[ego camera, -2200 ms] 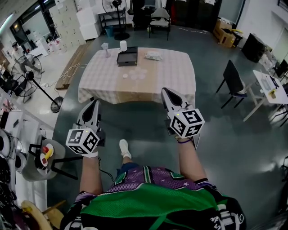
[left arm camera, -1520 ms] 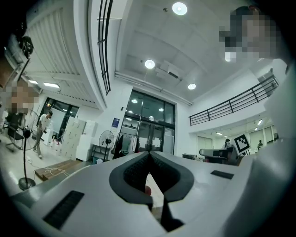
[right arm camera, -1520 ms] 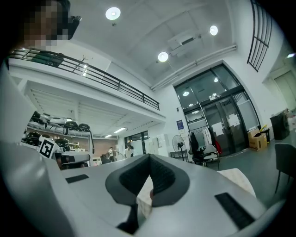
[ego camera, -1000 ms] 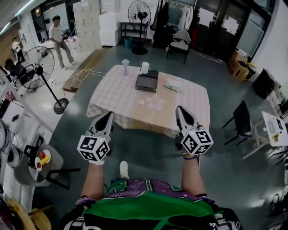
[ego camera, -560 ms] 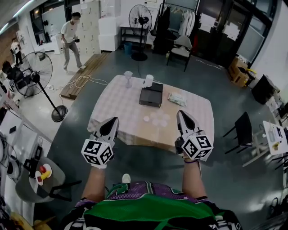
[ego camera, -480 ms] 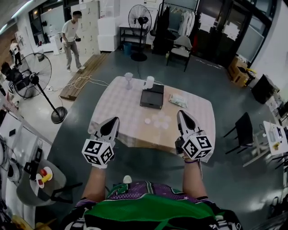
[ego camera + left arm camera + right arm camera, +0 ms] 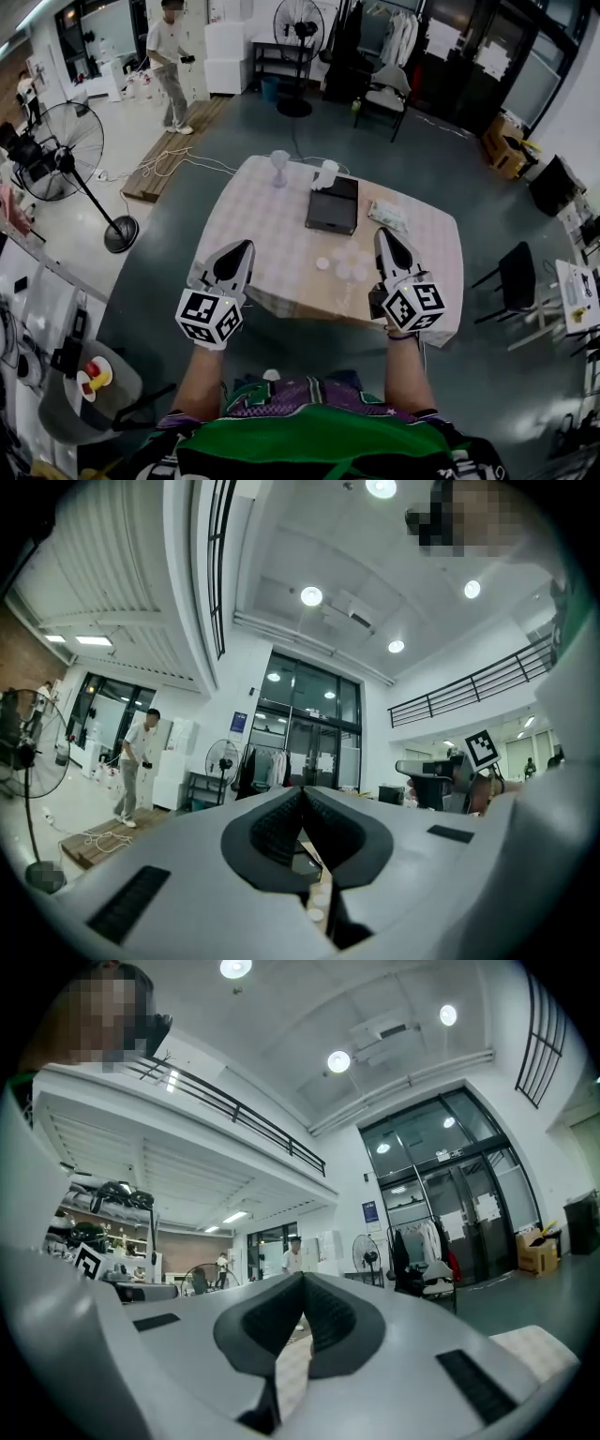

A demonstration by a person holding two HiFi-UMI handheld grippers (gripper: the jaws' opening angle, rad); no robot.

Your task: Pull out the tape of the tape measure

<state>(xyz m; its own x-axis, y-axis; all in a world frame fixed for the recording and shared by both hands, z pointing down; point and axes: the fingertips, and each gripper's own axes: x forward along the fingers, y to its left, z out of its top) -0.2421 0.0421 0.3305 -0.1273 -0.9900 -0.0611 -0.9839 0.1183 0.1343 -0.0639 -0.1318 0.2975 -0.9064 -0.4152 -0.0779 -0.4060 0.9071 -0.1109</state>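
So, bottom of the head view first. Both arms are held out level, and the left tongs (image 7: pixel 246 247) and right tongs (image 7: pixel 383 234) are both clenched tight with nothing pinched in them. That's confirmed in each gripper view, where the pads are pressed together on plain air. In the picture their tips are seen against the near part of the desk (image 7: pixel 253 202), one toward each side.

The tape measure itself can't be picked out for sure. Mid-frame, between the two tips, a few small pale round bits (image 7: pixel 342 270) are lying on the cloth. Past them a dark box (image 7: pixel 333 204) is seen, with a packet (image 7: pixel 387 216) to its right. At the far edge there's a glass (image 7: pixel 279 167) and a white cup (image 7: pixel 325 175). If the measure is up there, it's either too small to tell or tucked behind something, tbh.

So the step in hand is judged to be getting within reach and finding the thing; no tape looks to have been pulled yet. To do it well, the measure should be located first, and only then should both tongs be released. The case is best pinned by one pair and the tab at the tape's end nipped by the other. The tape should then be drawn straight out along the desk rather than sideways, so it isn't kinked. The glass and cup should be kept clear of, since they'd probably be tipped by a stray knock.
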